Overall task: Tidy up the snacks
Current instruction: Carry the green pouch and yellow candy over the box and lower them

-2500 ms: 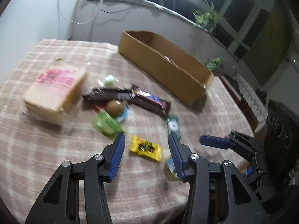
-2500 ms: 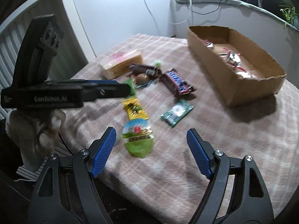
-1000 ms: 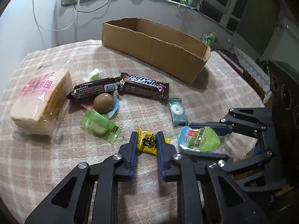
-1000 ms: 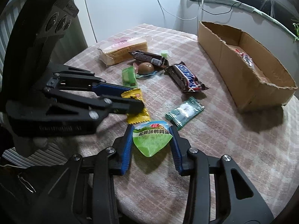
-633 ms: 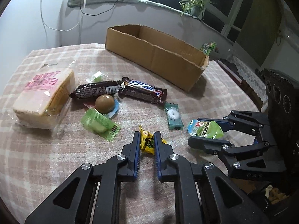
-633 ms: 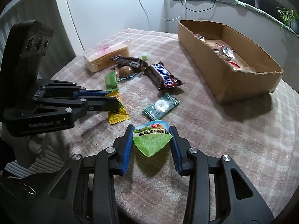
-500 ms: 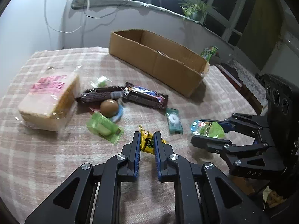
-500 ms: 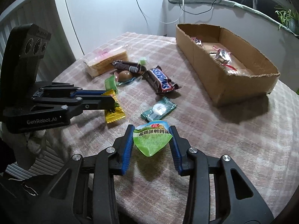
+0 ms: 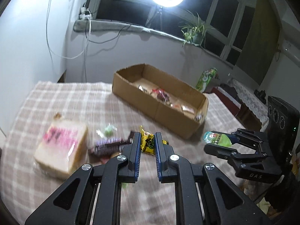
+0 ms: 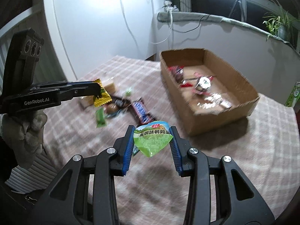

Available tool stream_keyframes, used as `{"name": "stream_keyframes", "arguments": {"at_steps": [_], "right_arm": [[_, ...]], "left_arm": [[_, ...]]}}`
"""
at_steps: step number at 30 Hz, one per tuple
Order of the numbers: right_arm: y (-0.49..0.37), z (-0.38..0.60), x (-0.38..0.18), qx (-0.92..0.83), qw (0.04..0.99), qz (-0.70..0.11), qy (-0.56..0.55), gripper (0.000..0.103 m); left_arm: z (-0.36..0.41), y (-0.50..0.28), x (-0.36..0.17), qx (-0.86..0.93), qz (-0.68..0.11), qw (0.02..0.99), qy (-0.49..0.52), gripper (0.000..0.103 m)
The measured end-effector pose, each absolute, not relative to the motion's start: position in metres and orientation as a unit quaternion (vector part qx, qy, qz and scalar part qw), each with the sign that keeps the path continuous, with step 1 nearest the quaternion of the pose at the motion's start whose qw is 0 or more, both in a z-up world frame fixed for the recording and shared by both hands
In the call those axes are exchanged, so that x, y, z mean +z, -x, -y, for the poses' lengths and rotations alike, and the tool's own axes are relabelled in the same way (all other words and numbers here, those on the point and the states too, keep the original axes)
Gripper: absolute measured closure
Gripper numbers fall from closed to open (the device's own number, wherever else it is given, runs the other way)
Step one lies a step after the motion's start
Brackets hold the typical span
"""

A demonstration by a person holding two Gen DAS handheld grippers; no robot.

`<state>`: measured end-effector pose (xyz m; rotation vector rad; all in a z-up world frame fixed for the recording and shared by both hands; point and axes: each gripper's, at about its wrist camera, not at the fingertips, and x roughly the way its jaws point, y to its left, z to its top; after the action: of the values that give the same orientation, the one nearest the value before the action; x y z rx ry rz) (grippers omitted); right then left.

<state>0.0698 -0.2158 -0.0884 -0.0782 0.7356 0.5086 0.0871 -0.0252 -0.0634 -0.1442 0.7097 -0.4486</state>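
Cardboard is my landmark here: the open box (image 9: 159,101) sits at the far side of the checked tablecloth (image 9: 75,101), with a few wrapped snacks already lying inside it. My left gripper (image 9: 147,142) has its jaws pinched tight on a yellow candy packet (image 9: 147,140), which hangs clear of the cloth on the near side of the box. My right gripper (image 10: 151,140) is clamped partway closed on a green snack pouch (image 10: 152,140), also lifted off the cloth and just in front of the box's near corner. On the cloth, well to the left of the box, I see a wrapped cake slice (image 9: 61,148), and between it and the box a blurred cluster of chocolate bars (image 10: 140,110) and small green sweets (image 10: 100,118).
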Motion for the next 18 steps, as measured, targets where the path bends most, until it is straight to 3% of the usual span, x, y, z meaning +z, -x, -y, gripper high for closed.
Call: {"name": "stream_keyframes", "arguments": {"at_steps": [18], "right_arm": [[-0.138,0.267,-0.063,0.199,0.921,-0.335,0.0,0.065]], "left_arm": [[0.047,-0.174,-0.046,-0.237,-0.322,0.913,0.076,0.091]]}}
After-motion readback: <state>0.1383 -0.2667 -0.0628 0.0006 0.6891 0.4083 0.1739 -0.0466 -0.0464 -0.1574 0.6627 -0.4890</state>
